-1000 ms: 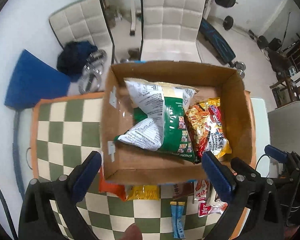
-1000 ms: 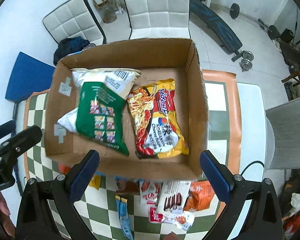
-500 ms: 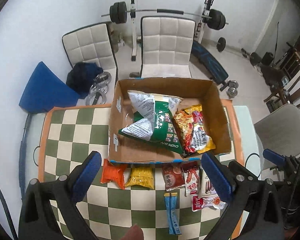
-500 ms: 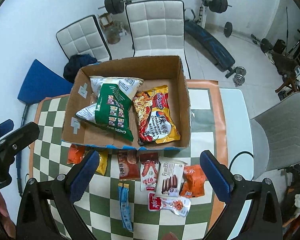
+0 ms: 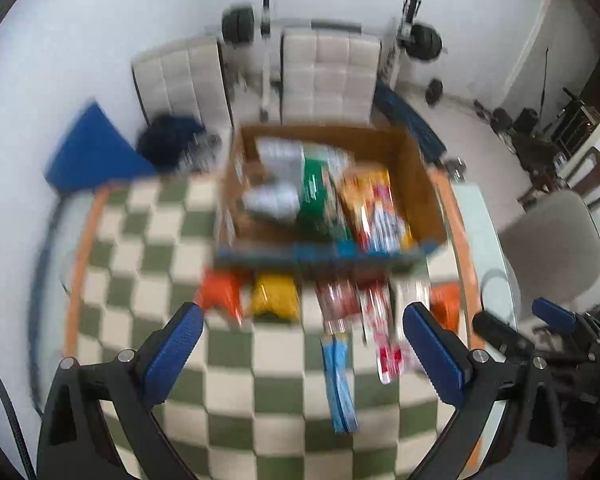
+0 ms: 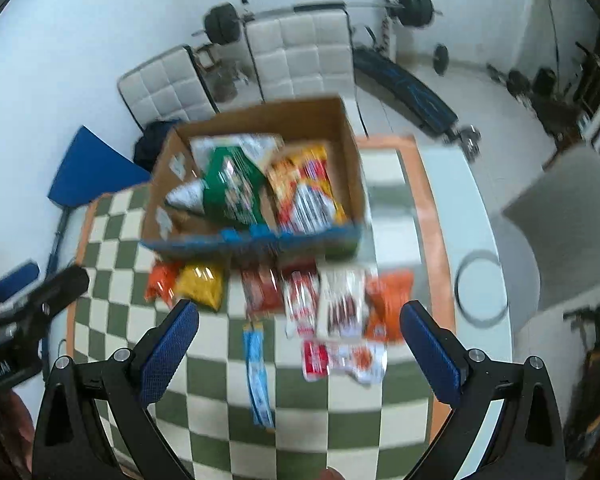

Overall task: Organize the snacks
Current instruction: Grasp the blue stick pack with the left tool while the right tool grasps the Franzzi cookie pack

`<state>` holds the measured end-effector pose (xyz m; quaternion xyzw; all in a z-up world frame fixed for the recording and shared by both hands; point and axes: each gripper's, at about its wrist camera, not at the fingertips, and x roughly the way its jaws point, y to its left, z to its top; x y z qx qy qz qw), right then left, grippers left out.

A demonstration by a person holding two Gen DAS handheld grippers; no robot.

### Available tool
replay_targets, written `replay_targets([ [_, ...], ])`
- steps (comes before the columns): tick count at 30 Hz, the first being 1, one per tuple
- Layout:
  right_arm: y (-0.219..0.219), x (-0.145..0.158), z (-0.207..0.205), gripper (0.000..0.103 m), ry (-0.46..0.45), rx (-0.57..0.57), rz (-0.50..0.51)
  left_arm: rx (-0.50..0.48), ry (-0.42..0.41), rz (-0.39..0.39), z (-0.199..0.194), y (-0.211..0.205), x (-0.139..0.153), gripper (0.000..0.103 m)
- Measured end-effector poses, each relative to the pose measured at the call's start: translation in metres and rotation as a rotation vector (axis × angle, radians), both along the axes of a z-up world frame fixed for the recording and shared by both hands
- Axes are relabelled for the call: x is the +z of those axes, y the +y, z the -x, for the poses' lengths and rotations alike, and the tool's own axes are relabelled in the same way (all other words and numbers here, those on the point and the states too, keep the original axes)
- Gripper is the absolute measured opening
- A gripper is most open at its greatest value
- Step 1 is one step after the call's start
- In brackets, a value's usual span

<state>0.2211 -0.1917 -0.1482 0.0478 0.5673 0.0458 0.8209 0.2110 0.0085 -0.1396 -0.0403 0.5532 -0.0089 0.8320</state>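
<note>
Both the left gripper (image 5: 298, 338) and right gripper (image 6: 298, 334), jaws wide and empty, have been drawn back from the cardboard box (image 6: 348, 140), so the small packets (image 6: 340, 300) along its near wall on the surface (image 6: 220, 420) are exposed for picking.

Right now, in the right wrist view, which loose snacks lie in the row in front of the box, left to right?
Orange packet → yellow packet → dark red packet → red-and-white packet → white biscuit packet → orange bag.
</note>
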Motion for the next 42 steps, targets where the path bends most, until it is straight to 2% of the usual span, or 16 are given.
replay_targets([
  [5, -0.025, -0.056, 0.033, 0.102, 0.134, -0.07, -0.017, 0.004, 0.184, 0.078, 0.029, 0.0, -0.077, 0.102],
  [9, -0.046, -0.1, 0.049, 0.102, 0.217, -0.118, -0.031, 0.007, 0.293, 0.068, 0.042, -0.012, -0.128, 0.102],
  [12, -0.057, -0.126, 0.049, 0.102, 0.268, -0.13, -0.045, 0.01, 0.343, 0.052, 0.043, -0.021, -0.154, 0.102],
  [16, -0.067, -0.162, 0.031, 0.102, 0.332, -0.144, -0.082, 0.034, 0.383, 0.013, 0.034, -0.03, -0.181, 0.102],
  [22, -0.057, -0.203, -0.018, 0.102, 0.367, -0.114, -0.094, 0.083, 0.456, -0.013, 0.013, -0.035, -0.222, 0.101],
  [25, -0.05, -0.219, -0.04, 0.099, 0.384, -0.099, -0.078, 0.095, 0.492, -0.006, 0.005, -0.039, -0.238, 0.092],
  [28, -0.044, -0.231, -0.056, 0.095, 0.404, -0.087, -0.056, 0.085, 0.504, -0.011, -0.001, -0.046, -0.248, 0.076],
  [30, -0.039, -0.233, -0.064, 0.095, 0.402, -0.07, -0.039, 0.072, 0.526, -0.009, -0.003, -0.051, -0.256, 0.054],
  [32, -0.034, -0.233, -0.071, 0.093, 0.395, -0.047, -0.018, 0.052, 0.546, -0.002, -0.002, -0.057, -0.264, 0.042],
  [34, -0.031, -0.234, -0.076, 0.092, 0.401, -0.031, 0.005, 0.023, 0.541, -0.034, -0.001, -0.065, -0.265, 0.031],
  [35, -0.029, -0.235, -0.078, 0.092, 0.403, -0.026, 0.011, 0.009, 0.534, -0.048, -0.001, -0.068, -0.265, 0.022],
  [39, -0.021, -0.241, -0.086, 0.091, 0.418, 0.003, 0.052, 0.009, 0.529, -0.039, 0.001, -0.069, -0.263, 0.014],
  [42, -0.016, -0.242, -0.084, 0.09, 0.42, 0.022, 0.074, 0.017, 0.51, -0.031, 0.003, -0.069, -0.254, 0.013],
])
